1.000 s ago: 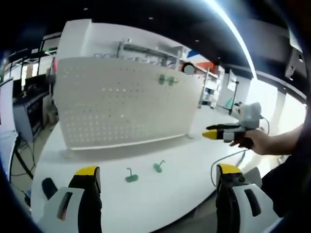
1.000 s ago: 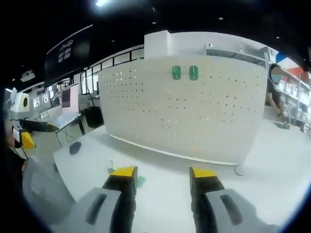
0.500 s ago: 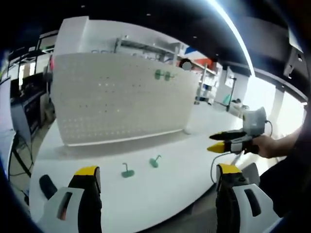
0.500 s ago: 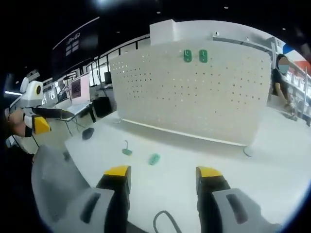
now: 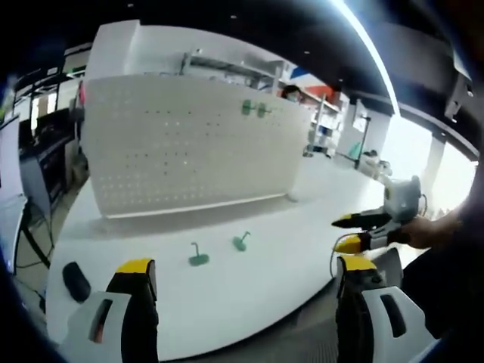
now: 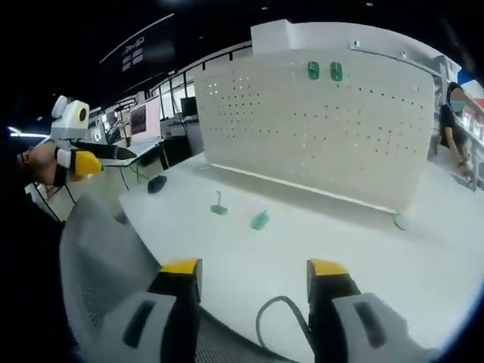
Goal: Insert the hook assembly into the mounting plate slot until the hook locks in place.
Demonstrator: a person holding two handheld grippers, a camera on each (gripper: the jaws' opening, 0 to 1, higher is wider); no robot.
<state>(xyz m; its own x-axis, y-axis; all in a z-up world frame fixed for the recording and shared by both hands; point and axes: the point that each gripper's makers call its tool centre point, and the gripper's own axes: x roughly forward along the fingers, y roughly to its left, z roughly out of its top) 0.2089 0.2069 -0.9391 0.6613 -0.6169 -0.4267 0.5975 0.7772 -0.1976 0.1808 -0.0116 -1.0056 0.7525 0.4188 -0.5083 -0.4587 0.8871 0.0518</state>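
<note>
Two green hook assemblies lie on the white table: one (image 5: 199, 257) (image 6: 218, 206) stands with its stem up, the other (image 5: 240, 242) (image 6: 260, 220) lies tipped. Behind them stands the white perforated mounting plate (image 5: 181, 144) (image 6: 325, 136), with two green pieces (image 5: 255, 109) (image 6: 324, 71) fixed near its top edge. My left gripper (image 5: 242, 283) is open and empty, well short of the hooks. My right gripper (image 6: 253, 281) is open and empty too, back past the table's near edge. The right gripper (image 5: 355, 231) also shows at the left gripper view's right side, held by a hand.
A black mouse (image 5: 76, 281) (image 6: 156, 183) lies near the table's end. A grey cable (image 6: 272, 321) loops by the table edge. A grey chair back (image 6: 106, 257) is close by. Desks with monitors (image 6: 144, 121) and a person (image 6: 454, 128) stand beyond the plate.
Both grippers have pulled back from the table; the hooks and plate look smaller and farther. The hooks have not moved on the table. Both grippers stay open.
</note>
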